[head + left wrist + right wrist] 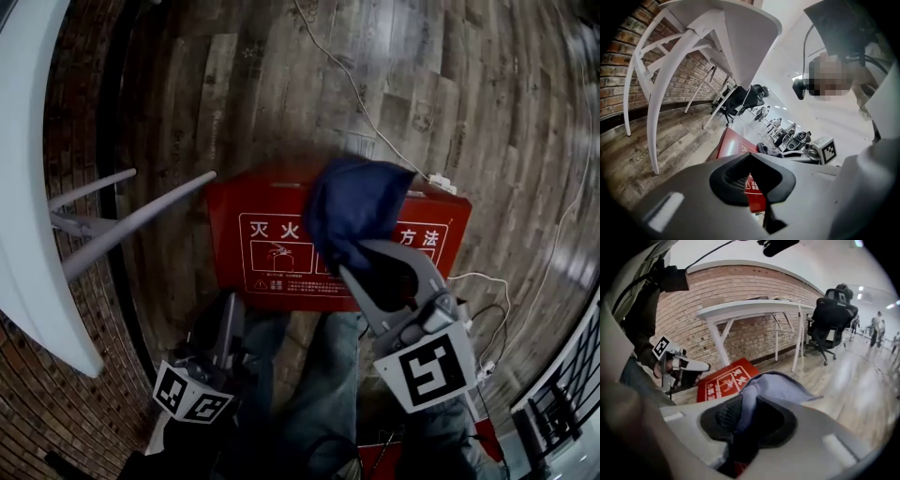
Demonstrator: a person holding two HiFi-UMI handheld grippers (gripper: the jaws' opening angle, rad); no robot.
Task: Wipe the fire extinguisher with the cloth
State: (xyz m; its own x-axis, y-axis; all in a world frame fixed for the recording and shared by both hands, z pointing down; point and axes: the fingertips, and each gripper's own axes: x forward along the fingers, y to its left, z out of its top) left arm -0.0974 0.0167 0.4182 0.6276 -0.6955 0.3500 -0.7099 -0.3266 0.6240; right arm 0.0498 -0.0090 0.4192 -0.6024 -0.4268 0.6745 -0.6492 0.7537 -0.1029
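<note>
At the far left the white worktop legs (122, 220) slant close to the red fire extinguisher box (272, 202), which lies flat on the wooden floor (281, 84) with its printed face up. The left hand-held gripper (230, 309) hangs just short of the box's near edge. Its jaws stand narrowly apart with nothing between them, so nothing braces the box. A firm wiping stroke could likely push the box across the boards or knock it against those legs.

Over the middle of the box, the blue cloth (356, 211) hangs bunched from the right hand-held gripper (361, 258), whose jaws are closed on a fold of it. Only that fold is pinched, and most of the fabric billows loose. If it drags against the printed face, it may work out of the grip or fold under, and then the bare jaw tips, not the cloth, would rub the surface. A bunched cloth would probably also miss the box's edges.

To the right, white cables (487, 281) lie on the floor just beside the box, and a wide sweep could catch them.
</note>
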